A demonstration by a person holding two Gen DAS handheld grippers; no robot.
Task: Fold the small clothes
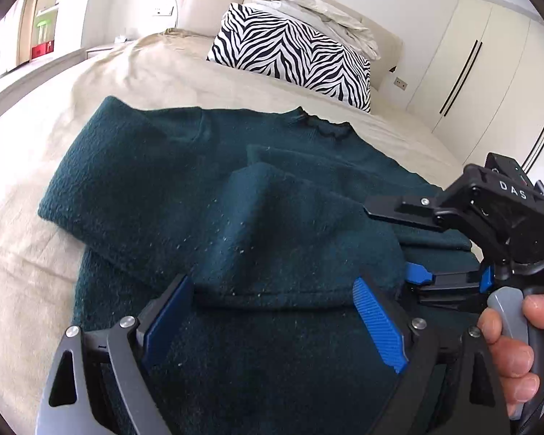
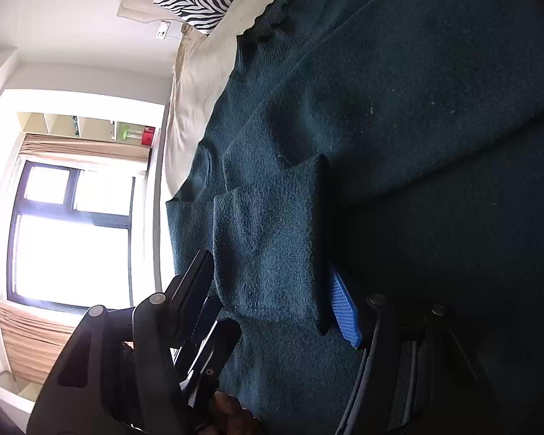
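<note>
A dark teal knit sweater (image 1: pixel 156 166) lies flat on a beige bed, its collar (image 1: pixel 322 125) toward the far side. Its sleeves are folded in over the body. My left gripper (image 1: pixel 272 293) is open, its blue pads either side of a raised sleeve cuff (image 1: pixel 293 232). My right gripper (image 1: pixel 428 272) shows at the right of the left wrist view, held by a hand, rolled on its side. In the right wrist view the right gripper (image 2: pixel 272 282) is open around the same cuff (image 2: pixel 268 239), and the sweater (image 2: pixel 399 108) fills the frame.
The beige bedsheet (image 1: pixel 40 253) surrounds the sweater. A zebra-print pillow (image 1: pixel 293 54) and a folded pale blanket (image 1: pixel 308 7) lie at the headboard. White wardrobes (image 1: pixel 482 72) stand at right. A window with curtains (image 2: pixel 69 239) is at the left.
</note>
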